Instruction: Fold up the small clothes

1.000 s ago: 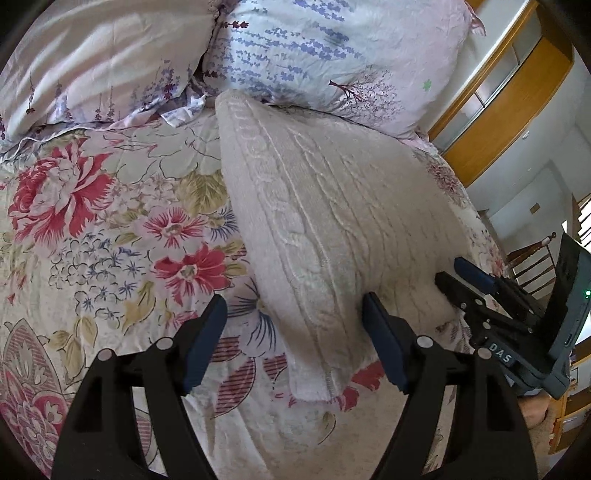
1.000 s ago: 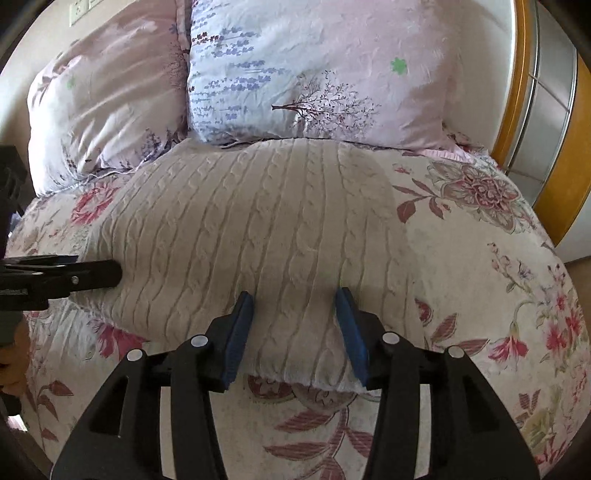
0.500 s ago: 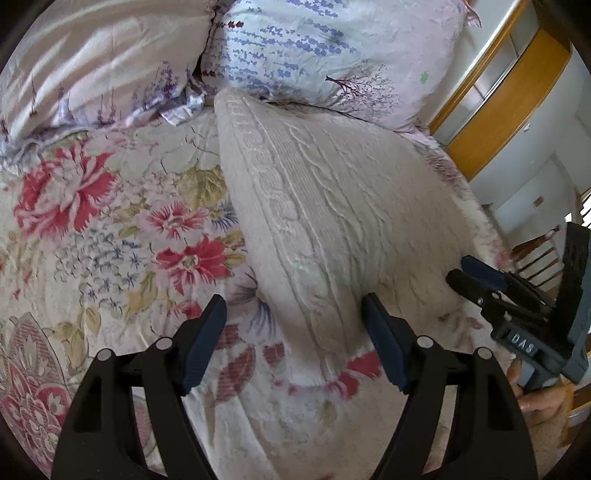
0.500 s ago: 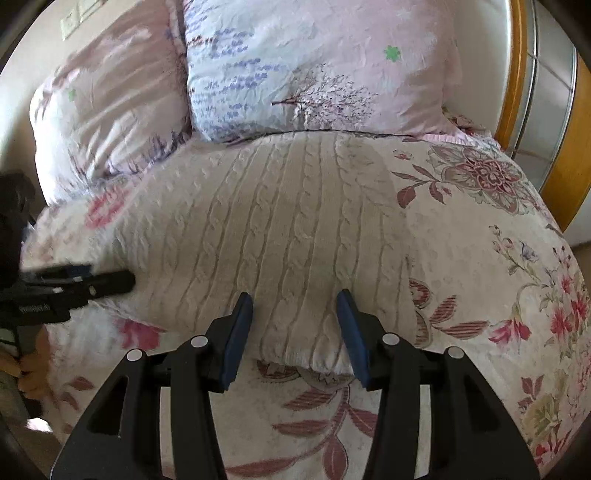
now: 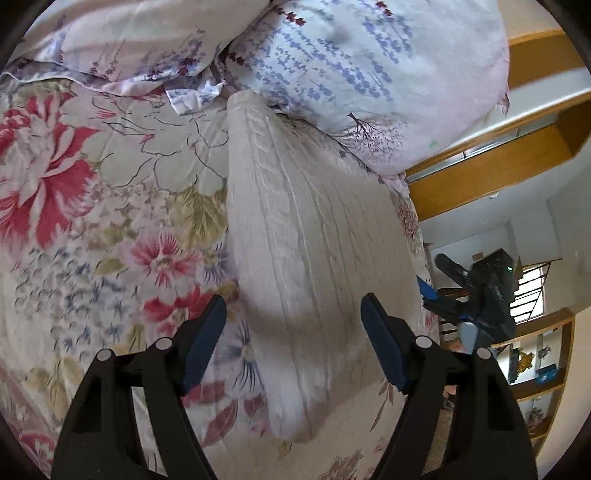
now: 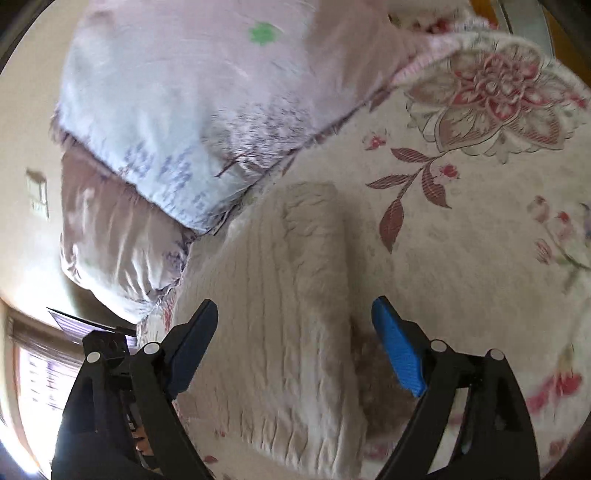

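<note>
Nearest in the left wrist view, the left gripper (image 5: 291, 347) hangs with its blue-padded fingers spread wide, holding nothing; the near end of the folded cream cable-knit sweater (image 5: 310, 258) lies on the bed below and between them. The right gripper (image 6: 293, 345) is likewise spread wide and empty above the same sweater (image 6: 280, 314), its blue pads (image 6: 397, 354) on either side of the sweater's right edge. In the left view the right gripper (image 5: 443, 284) shows as a dark, blurred shape past the sweater's right side; no writing on it can be read.

The sweater lies flat on the floral bedspread (image 5: 92, 206), its long axis running from the grippers away toward the head of the bed, the knit ribs following that line. Its far end reaches a pale pillow with blue sprigs (image 5: 369, 74), and a second pinkish pillow (image 5: 129, 33) lies to the left. Beyond, at right, stands orange wooden cabinetry (image 5: 498, 173).
</note>
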Demonstrator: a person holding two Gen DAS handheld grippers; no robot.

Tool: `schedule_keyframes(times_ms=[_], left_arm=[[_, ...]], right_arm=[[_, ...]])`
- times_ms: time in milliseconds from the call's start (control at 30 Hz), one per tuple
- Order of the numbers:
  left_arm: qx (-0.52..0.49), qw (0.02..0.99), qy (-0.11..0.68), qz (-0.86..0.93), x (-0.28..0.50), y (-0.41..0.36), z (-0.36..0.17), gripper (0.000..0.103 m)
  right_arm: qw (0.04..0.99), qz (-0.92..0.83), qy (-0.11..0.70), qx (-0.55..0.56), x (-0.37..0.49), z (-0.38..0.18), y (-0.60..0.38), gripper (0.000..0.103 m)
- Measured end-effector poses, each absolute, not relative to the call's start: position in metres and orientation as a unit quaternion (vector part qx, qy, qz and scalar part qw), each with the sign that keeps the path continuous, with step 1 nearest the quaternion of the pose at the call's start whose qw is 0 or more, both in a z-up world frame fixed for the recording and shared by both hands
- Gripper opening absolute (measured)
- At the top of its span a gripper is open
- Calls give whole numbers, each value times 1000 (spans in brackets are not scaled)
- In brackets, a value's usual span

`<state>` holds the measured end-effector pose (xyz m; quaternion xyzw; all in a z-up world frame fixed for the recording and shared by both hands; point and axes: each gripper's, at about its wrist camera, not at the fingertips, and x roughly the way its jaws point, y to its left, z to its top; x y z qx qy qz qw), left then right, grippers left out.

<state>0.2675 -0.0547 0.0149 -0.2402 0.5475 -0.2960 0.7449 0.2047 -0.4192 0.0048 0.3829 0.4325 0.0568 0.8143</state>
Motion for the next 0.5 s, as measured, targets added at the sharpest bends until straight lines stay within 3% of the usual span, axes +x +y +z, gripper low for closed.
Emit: schedule_keyframes(times_ms=[133,300,400,500], left_arm=[[-265,727,556,-305,281,-61,6,75],[-281,713,560,-315,294,-72,-1,73],[-282,713,557,-318,299,-80,-2,73],[-293,710,554,-322,304,-83,-6,73]], right_arm=[[803,67,445,390,218,-5,-421,87],[791,104,464,386,226,-17,-413,78],[777,141,473,391,230,-22,-407,63],[774,165,466,395,232,-27,-406,62]])
